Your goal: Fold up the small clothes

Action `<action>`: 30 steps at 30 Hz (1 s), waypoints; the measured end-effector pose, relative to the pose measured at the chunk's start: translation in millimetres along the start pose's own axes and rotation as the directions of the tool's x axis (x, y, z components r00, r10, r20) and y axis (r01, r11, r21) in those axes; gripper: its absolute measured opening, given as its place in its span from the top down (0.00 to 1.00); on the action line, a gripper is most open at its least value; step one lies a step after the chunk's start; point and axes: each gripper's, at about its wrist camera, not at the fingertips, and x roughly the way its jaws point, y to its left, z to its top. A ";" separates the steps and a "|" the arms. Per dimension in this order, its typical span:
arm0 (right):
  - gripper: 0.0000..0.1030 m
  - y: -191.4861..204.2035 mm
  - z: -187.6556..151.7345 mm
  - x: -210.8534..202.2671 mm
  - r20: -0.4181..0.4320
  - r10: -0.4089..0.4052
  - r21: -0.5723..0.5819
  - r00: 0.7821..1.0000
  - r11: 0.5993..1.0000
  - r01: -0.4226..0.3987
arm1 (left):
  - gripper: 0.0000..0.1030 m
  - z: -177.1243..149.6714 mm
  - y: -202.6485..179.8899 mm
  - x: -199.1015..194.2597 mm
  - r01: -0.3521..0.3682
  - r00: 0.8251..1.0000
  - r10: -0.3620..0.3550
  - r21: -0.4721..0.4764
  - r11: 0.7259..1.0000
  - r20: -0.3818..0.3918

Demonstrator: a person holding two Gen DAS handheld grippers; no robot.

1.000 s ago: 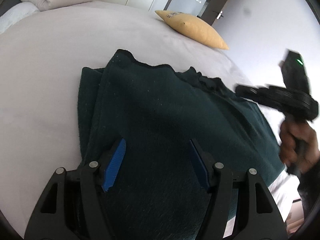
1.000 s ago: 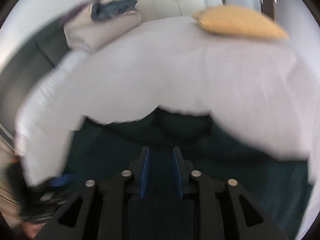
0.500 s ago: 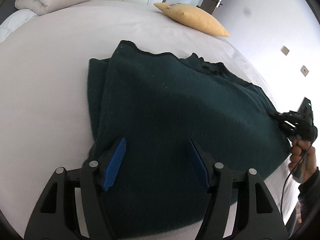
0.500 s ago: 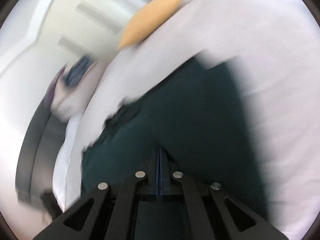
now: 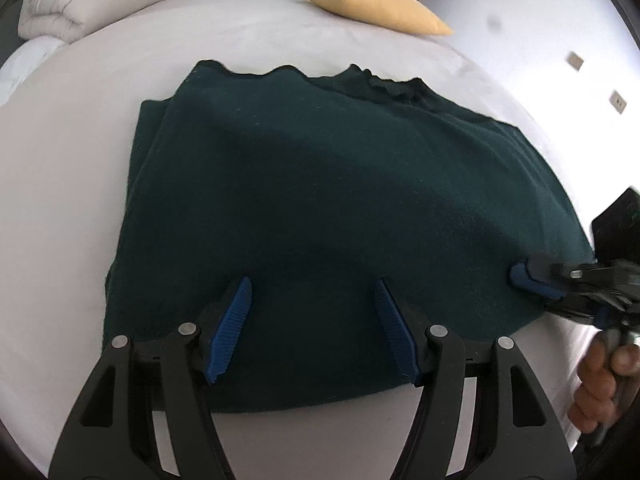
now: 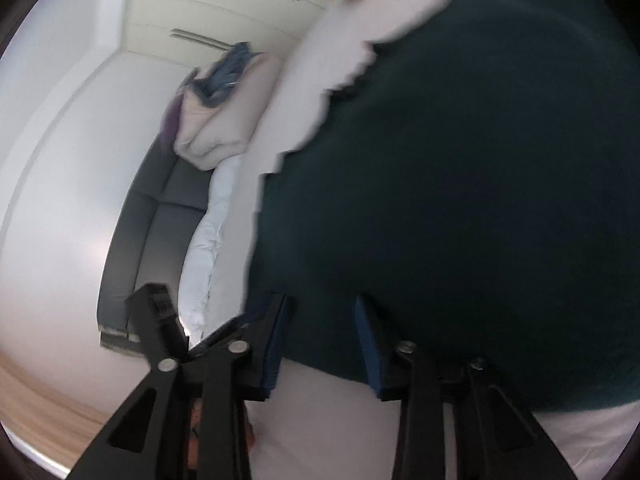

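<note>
The left gripper (image 5: 312, 328) hangs over the near edge of the dark green garment (image 5: 340, 200) with its blue pads (image 5: 230, 330) spread wide and nothing pinched between them; the cloth lies flat beneath the gap. The right gripper (image 5: 524, 276) comes in from the right side of the scene, a hand (image 5: 600, 380) wrapped round its handle, its tips at the garment's near right corner. In its own blurred view the right gripper's (image 6: 320, 340) jaws are opening, with a gap between the pads and the garment's edge (image 6: 440, 200) lying under and just past them; the pads do not press on the cloth.

The garment is folded into a broad rectangle on the pale bed sheet (image 5: 80, 140), its left side showing stacked layers and its far edge wavy. Beyond it, far and to the right, a yellow pillow (image 5: 372, 4) rests on the bed. At the far left a rolled beige duvet (image 5: 68, 12) lies with some blue fabric on top. White wardrobe doors (image 6: 224, 4) stand behind.
</note>
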 end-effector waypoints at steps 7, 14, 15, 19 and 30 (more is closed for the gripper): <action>0.93 -49.7 14.5 -83.8 0.185 -0.071 0.126 0.980 0.991 0.048 | 0.39 -5.5 12.0 -6.5 0.054 0.998 -0.054 -0.022 0.998 0.010; 0.88 -69.5 22.5 -157.5 0.320 -0.203 0.179 0.925 0.972 0.151 | 0.39 -15.2 62.9 -36.2 0.149 0.989 -0.145 -0.134 0.980 0.041; 0.80 -64.4 20.0 -162.1 0.334 -0.208 0.169 0.920 0.973 0.159 | 0.39 -15.7 72.2 -43.1 0.144 0.989 -0.138 -0.153 0.978 0.049; 0.54 -25.2 15.5 -153.6 0.361 -0.161 0.099 0.919 0.986 0.134 | 0.39 -14.7 116.4 -73.4 0.139 0.987 -0.111 -0.265 0.954 0.119; 0.37 34.2 21.9 -55.6 0.150 -0.019 0.012 0.988 1.000 0.018 | 0.21 3.1 173.0 -16.3 0.413 0.881 -0.473 -0.524 0.745 0.021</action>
